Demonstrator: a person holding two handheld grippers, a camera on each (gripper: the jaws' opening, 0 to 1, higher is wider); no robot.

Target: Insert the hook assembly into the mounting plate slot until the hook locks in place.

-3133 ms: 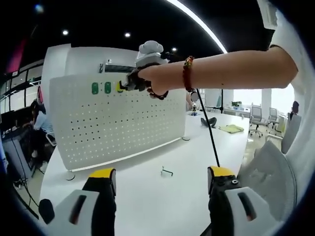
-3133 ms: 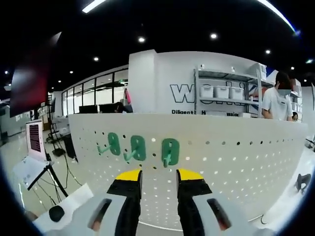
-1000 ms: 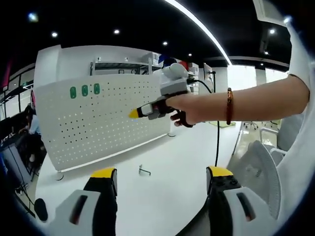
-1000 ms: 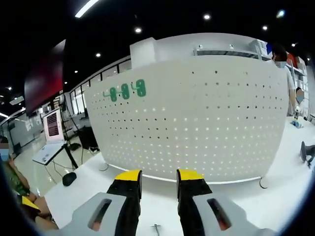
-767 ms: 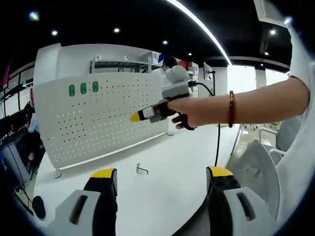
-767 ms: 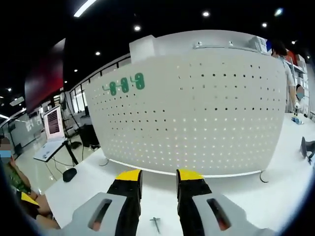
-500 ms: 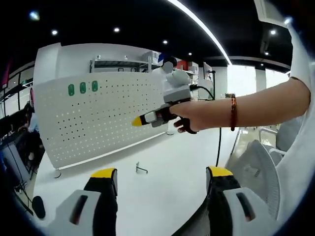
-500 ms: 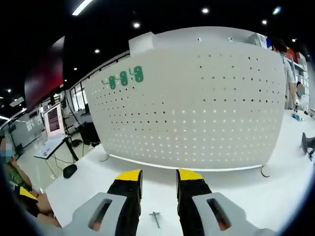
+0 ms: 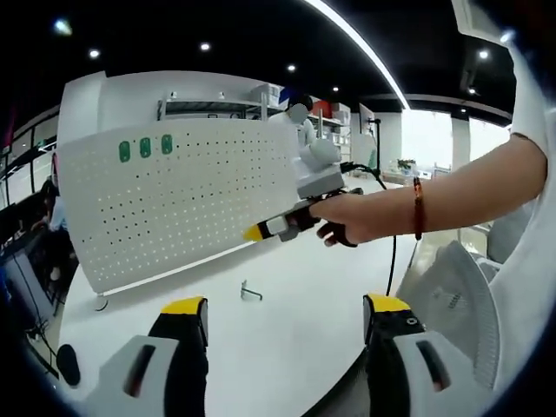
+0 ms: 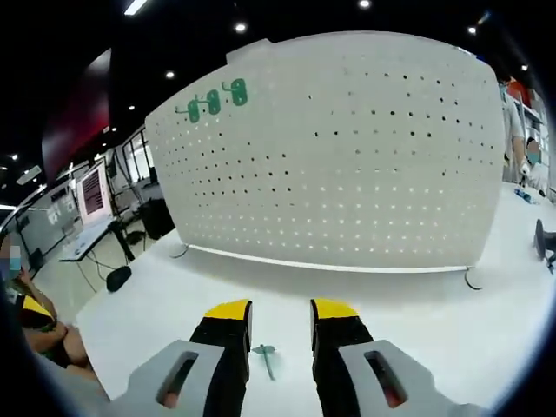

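Left gripper view: own left gripper (image 9: 283, 314) low over white table (image 9: 287, 339), jaws wide apart, nothing between them. Pegboard (image 9: 174, 204) upright on far side of table, on small feet. Three green hooks (image 9: 144, 147) mounted in a row near its upper left corner. Loose hook (image 9: 250, 292) lying on table in front of pegboard, apart from it. Right gripper (image 9: 257, 232) entering from the right, held in a hand (image 9: 352, 221), yellow tips pointing down-left, above the loose hook and not touching it. Beaded bracelet (image 9: 419, 208) on the wrist. Cable (image 9: 393, 256) hanging from that gripper toward table edge. Jaw state of right gripper not readable from this view.

Right gripper view: pegboard (image 10: 339, 165) close ahead, upright; same three green hooks (image 10: 214, 100) at upper left. Right gripper (image 10: 280, 310) just above table (image 10: 417, 321), jaws apart by a narrow gap, holding nothing. Loose hook (image 10: 264, 356) flat on table, seen in the gap between the two jaws, green head toward the pegboard, stem toward the camera. Contact between jaws and hook not discernible. Monitor (image 10: 92, 193) on a stand at far left beyond the table.
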